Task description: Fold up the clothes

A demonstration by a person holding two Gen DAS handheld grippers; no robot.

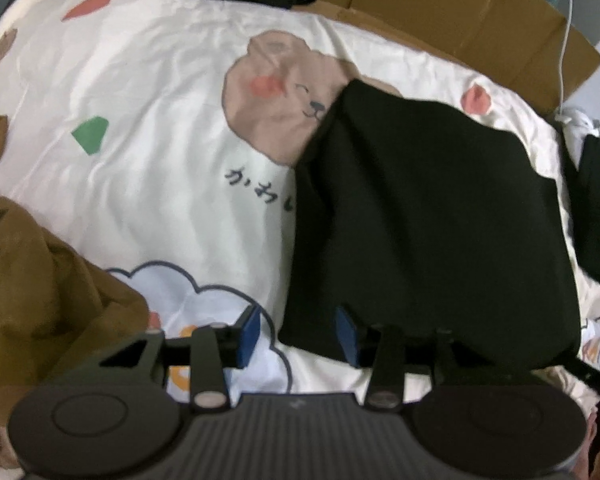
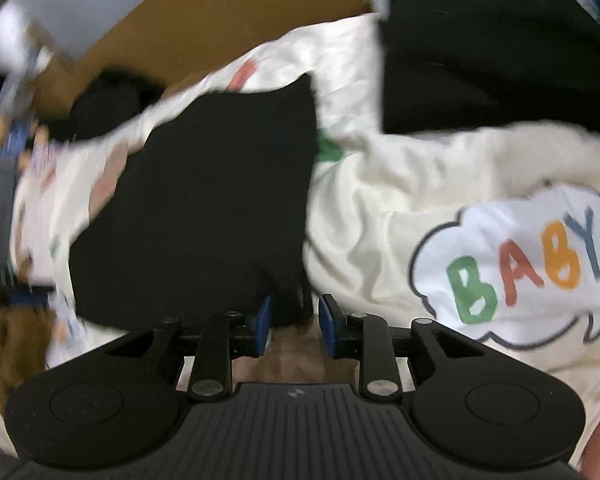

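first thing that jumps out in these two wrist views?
The folded black garment, a dark block on the cream cartoon bedsheet, right of the printed bear face. In the right wrist view, the colourful BABY cloud print at right. Both the left claw and right claw stand open at the garment's near edge.

Soft, even indoor light, no hard shadows or glare. Strong fisheye bending and dark vignetting at every corner. Mildly soft left-wrist view; heavy motion smear across the right-wrist view, worst at its left edge. Black garment (image 1: 432,216) underexposed, folds lost in flat darkness.
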